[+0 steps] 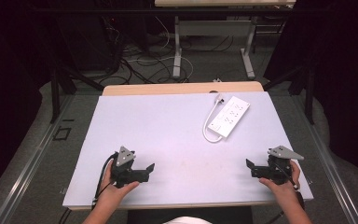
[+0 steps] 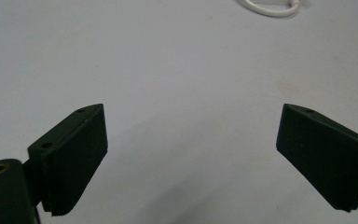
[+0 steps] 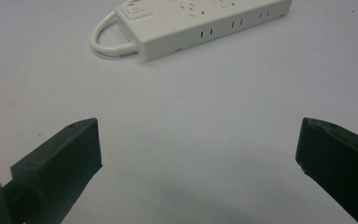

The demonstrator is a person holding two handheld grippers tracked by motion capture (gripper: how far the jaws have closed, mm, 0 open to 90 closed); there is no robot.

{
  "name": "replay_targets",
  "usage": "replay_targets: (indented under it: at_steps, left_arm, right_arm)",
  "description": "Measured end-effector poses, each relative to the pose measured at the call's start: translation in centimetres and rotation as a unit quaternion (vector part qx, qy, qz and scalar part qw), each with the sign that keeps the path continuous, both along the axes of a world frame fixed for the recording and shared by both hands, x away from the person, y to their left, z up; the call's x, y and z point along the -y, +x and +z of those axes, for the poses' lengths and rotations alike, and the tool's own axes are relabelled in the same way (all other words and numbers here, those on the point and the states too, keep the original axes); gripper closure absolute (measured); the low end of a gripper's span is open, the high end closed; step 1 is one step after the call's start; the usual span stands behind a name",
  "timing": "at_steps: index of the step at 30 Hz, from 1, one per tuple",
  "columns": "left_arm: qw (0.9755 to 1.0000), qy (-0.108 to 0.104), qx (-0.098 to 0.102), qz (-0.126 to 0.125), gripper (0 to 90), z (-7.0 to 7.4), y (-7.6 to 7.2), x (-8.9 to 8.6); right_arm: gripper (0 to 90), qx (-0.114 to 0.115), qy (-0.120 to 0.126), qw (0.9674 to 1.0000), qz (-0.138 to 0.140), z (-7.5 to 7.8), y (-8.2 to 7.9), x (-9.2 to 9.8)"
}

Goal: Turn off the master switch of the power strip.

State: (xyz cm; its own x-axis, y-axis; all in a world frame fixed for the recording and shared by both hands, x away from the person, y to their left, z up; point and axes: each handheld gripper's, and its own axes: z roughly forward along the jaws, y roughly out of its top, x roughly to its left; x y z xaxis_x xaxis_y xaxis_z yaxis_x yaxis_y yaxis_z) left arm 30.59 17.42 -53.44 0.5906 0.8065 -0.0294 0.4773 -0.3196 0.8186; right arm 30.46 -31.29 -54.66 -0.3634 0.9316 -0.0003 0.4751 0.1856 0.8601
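Left gripper [image 1: 142, 171] is being held low at the bench [image 1: 168, 135] front-left, jaws spread, empty. Power strip [image 1: 229, 116] is lying far-right, untouched. Right gripper [image 1: 254, 169] likewise spread, empty. Likely pre-approach; a reach toward the strip is probably being called for.

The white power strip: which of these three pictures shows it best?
The high view: the whole power strip lies there with its looped cord and plug. The right gripper view is closer, showing switch and sockets, but cuts off its top. The left gripper view catches just a loop of cord.
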Motion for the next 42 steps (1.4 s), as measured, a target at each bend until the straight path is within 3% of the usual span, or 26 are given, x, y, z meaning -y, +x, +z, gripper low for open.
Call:
replay_targets:
  at_steps: [7,17,20,31,42]
  left_arm:
    - [0.9997,0.009,0.002,-0.024,15.9,0.0,0.0,1.5]
    - [0.999,-0.008,-0.005,-0.043,19.5,0.9,0.7,3.6]
    - [0.9987,-0.022,-0.009,-0.046,19.7,1.3,1.1,4.5]
    - [0.9977,-0.006,-0.003,-0.067,23.3,2.5,3.0,7.6]
    - [0.9969,-0.022,0.005,-0.075,23.3,3.7,4.5,9.8]
  right_arm:
    - [0.0,-0.007,0.004,1.0,0.002,0.0,0.0,-0.1]
    - [0.0,-0.001,0.003,1.0,0.001,0.0,0.0,0.0]
    - [0.0,-0.003,0.004,1.0,0.004,0.1,-0.1,0.0]
    - [0.0,-0.006,0.006,1.0,0.002,0.0,-0.1,0.0]
    - [0.0,-0.008,0.008,0.9999,0.0,0.0,-0.1,0.0]
